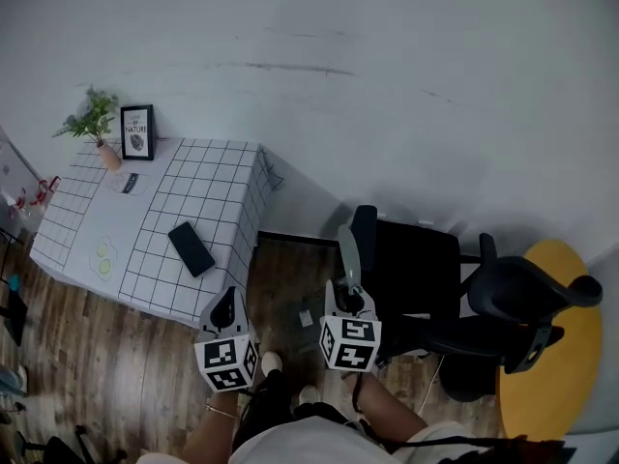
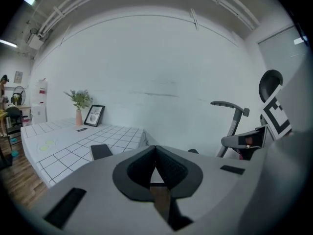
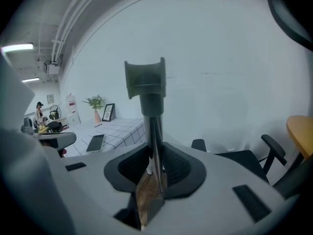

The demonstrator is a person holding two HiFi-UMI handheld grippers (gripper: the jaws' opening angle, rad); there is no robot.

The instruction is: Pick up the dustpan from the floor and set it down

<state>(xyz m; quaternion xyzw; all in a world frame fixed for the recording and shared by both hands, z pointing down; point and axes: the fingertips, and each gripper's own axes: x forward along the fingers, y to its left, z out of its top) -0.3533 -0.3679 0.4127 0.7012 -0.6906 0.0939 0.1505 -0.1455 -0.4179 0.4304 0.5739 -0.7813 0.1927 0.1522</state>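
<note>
The dustpan is held by its long grey handle [image 3: 154,131], which ends in a grey clip [image 3: 145,78] and stands upright between the pads of my right gripper [image 3: 155,169], shut on it. In the head view the handle [image 1: 348,249] rises in front of a black chair, above my right gripper [image 1: 346,303]. The dustpan's grey pan [image 1: 302,319] hangs low over the wooden floor between the two grippers. My left gripper [image 1: 224,309] is beside it on the left. Its pads [image 2: 155,155] meet with nothing between them.
A table with a checked cloth [image 1: 208,177] stands at the left, carrying a black phone [image 1: 191,248], a potted plant [image 1: 95,124] and a framed picture [image 1: 137,131]. Black office chairs [image 1: 426,278] and a round yellow table [image 1: 571,356] are at the right. A white wall lies ahead.
</note>
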